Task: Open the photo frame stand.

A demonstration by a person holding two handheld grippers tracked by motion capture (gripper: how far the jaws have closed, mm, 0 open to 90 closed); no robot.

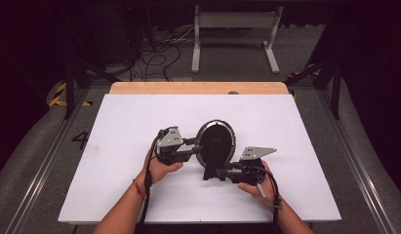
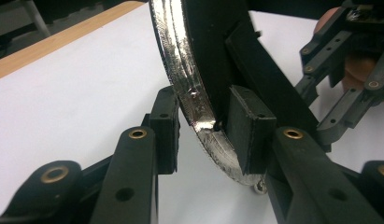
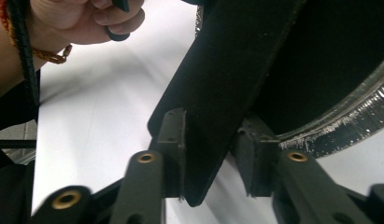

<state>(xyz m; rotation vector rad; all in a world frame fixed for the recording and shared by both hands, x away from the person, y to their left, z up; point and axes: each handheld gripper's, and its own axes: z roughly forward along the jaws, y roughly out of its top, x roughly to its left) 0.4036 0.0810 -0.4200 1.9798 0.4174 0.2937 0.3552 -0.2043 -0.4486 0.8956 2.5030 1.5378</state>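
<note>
An oval black frame (image 1: 215, 141) with a silvery rim (image 2: 180, 70) stands tilted on the white table top (image 1: 139, 112). A flat black stand leg (image 3: 227, 84) juts from its back towards me. My left gripper (image 1: 198, 147) comes in from the left, and in the left gripper view its pads (image 2: 164, 126) press on both sides of the rim's lower edge. My right gripper (image 1: 218, 173) sits at the foot of the frame. Its pads (image 3: 173, 144) clamp the stand leg from both sides, near the leg's tip.
A bare wooden strip (image 1: 198, 87) runs along the table's far edge. Beyond it are a white metal stand (image 1: 234, 34) and loose cables (image 1: 159, 53) on the floor. Dark rails flank the table. The person's left hand (image 3: 87, 18) holds its gripper close by.
</note>
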